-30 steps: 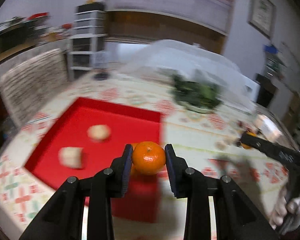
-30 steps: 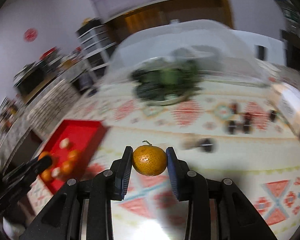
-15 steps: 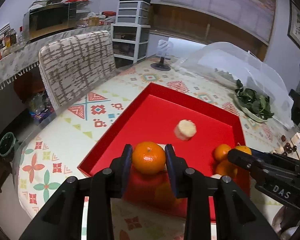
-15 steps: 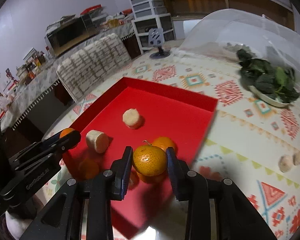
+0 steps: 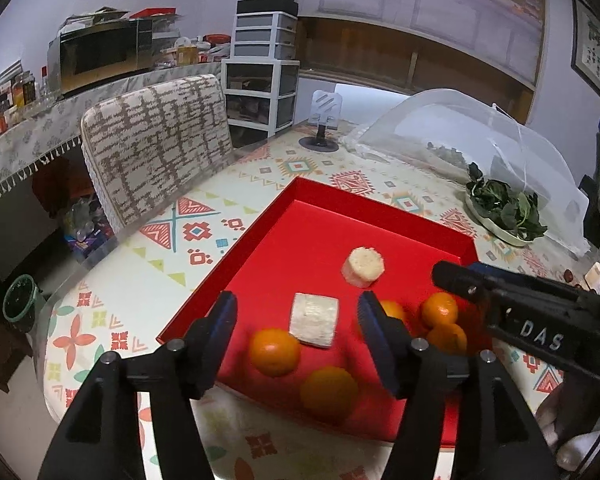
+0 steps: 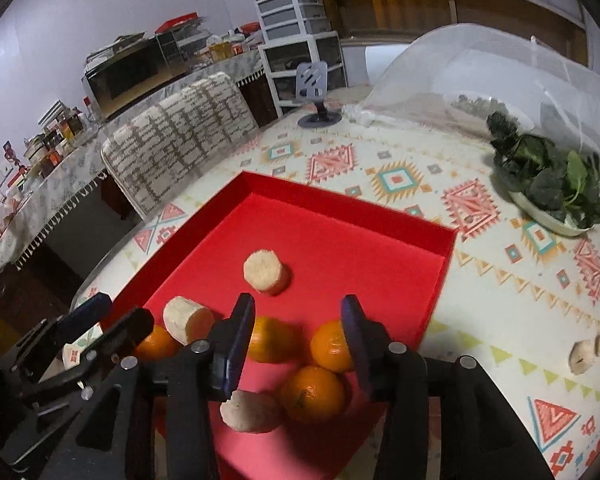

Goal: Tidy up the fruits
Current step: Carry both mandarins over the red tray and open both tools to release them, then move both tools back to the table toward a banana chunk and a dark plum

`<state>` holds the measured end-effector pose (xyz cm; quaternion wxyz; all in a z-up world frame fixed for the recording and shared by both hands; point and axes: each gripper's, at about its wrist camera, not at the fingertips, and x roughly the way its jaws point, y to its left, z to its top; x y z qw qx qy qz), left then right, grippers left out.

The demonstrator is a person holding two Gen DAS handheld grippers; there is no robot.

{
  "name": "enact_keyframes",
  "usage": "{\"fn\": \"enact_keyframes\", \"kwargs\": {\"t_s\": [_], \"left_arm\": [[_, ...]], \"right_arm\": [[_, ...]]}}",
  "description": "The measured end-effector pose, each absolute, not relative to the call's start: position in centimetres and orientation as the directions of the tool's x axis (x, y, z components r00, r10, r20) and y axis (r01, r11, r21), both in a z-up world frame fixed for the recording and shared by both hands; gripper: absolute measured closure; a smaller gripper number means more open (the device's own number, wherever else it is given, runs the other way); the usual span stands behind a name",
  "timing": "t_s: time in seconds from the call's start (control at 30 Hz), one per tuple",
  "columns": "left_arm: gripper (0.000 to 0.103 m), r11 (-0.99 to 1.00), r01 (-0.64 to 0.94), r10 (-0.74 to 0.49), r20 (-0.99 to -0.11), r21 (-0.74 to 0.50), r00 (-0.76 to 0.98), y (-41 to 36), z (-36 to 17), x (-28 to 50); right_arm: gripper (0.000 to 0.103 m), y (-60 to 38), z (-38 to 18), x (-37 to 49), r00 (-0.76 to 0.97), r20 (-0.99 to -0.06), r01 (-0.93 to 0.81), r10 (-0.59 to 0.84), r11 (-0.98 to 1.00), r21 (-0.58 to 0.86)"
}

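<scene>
Both claws hover low over the near end of the red tray (image 5: 332,216), and both have just been opening, so each mandarin carried here is now let go. The left claw (image 5: 296,312) stands spread with nothing pinched: between its pads show only the tray floor and a pale cut chunk (image 5: 314,324) lying on it. The released mandarin (image 5: 329,393) looks blurred at about 6 o'clock from that chunk, probably dropping or rolling just inside the near rim, beside another mandarin (image 5: 274,352) at 9 o'clock of it.

The right claw (image 6: 298,332) is also spread. A mandarin (image 6: 314,394) lies below its gap, free of the pads, with 2 more mandarins (image 6: 268,338) and (image 6: 330,346) behind the fingers and a pale chunk (image 6: 252,410) at 9 o'clock of it. A round pale slice (image 6: 265,270) sits farther in, toward 12 o'clock.

The fruit is being gathered in the tray, which keeps round pieces from rolling off the patterned surface (image 6: 500,280). A few pale pieces (image 6: 588,352) are still outside, at 3 o'clock, likely next.
</scene>
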<state>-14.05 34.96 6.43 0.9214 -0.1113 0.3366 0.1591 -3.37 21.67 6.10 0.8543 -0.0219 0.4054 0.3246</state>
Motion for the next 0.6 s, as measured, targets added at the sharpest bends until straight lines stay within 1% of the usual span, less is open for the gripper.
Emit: {"fn": "enact_keyframes", "kwargs": {"t_s": [0.13, 0.23, 0.33, 0.6], "left_arm": [[0.040, 0.930, -0.358, 0.225, -0.643, -0.082, 0.732, 33.9, 7.3, -14.5], [0.036, 0.936, -0.347, 0.233, -0.630, -0.062, 0.741, 32.6, 8.1, -14.9], [0.035, 0.942, -0.334, 0.242, -0.616, -0.036, 0.749, 31.1, 8.8, -15.2], [0.035, 0.967, -0.254, 0.210, -0.593, 0.009, 0.777, 26.0, 10.3, -16.1]], "right_arm": [[0.053, 20.0, 7.2, -3.6, 0.481, -0.686, -0.555, 0.546, 0.795, 0.244], [0.051, 18.4, 7.8, -4.1, 0.495, -0.675, -0.540, 0.547, 0.803, 0.254], [0.051, 16.6, 8.1, -4.7, 0.508, -0.668, -0.525, 0.544, 0.810, 0.261], [0.050, 10.6, 8.4, -6.2, 0.544, -0.647, -0.468, 0.534, 0.834, 0.294]]}}
